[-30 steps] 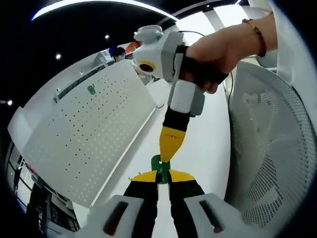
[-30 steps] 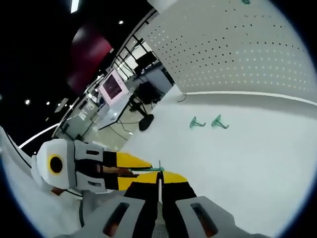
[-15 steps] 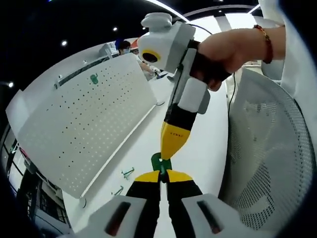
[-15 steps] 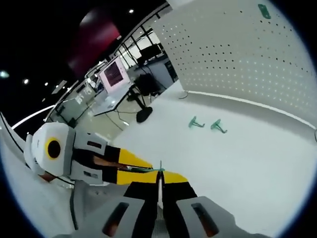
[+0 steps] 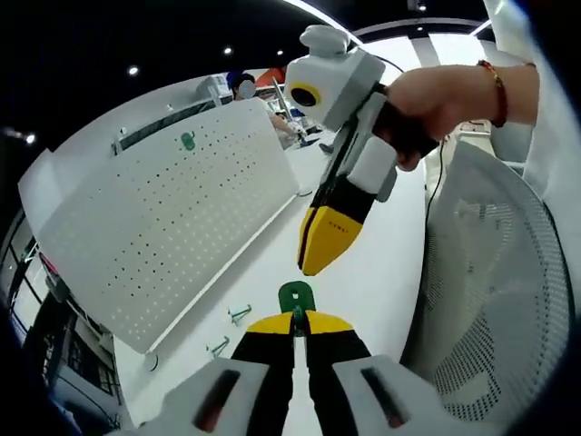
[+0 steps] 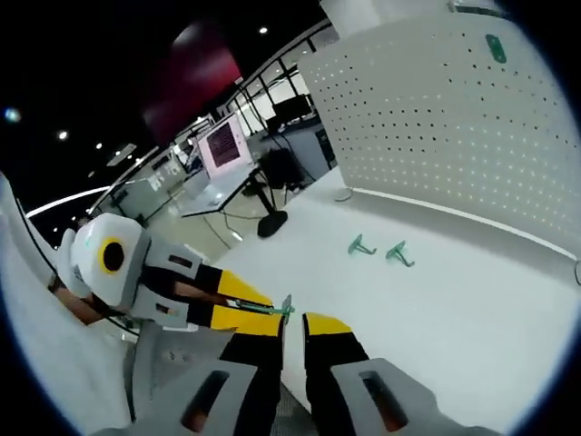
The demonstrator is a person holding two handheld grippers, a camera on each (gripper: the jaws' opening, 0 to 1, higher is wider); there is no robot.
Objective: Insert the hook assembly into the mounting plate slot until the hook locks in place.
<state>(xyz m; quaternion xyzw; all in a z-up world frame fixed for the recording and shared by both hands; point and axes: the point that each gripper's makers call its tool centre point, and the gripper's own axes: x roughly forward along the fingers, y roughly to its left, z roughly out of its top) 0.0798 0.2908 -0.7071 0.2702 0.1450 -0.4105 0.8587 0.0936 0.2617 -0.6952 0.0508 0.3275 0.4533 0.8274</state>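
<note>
My left gripper [image 5: 295, 321] is shut on the stem of a green hook [image 5: 295, 295], which stands up from its yellow tips. My right gripper [image 5: 318, 259], held by a hand, hangs just above that hook without touching it. In the right gripper view my right gripper [image 6: 292, 320] shows a narrow gap between its jaws, with nothing in it. The left gripper [image 6: 270, 310] comes in from the left there, carrying the green hook [image 6: 283, 307]. The white perforated mounting plate [image 5: 172, 218] [image 6: 454, 136] stands upright on the table with one green hook [image 5: 188, 141] [image 6: 495, 47] near its top.
Two loose green hooks [image 5: 238, 315] [image 5: 218, 347] lie on the white table [image 5: 381, 272] in front of the plate, seen also as hooks [image 6: 361, 245] [image 6: 398, 254]. A white mesh chair back [image 5: 490, 291] stands close on the right. Desks with a monitor [image 6: 222, 145] lie beyond.
My right gripper has opened and lifted off the green hook, which it touched before. The hook stays in my left gripper. Both views have shifted a little.
</note>
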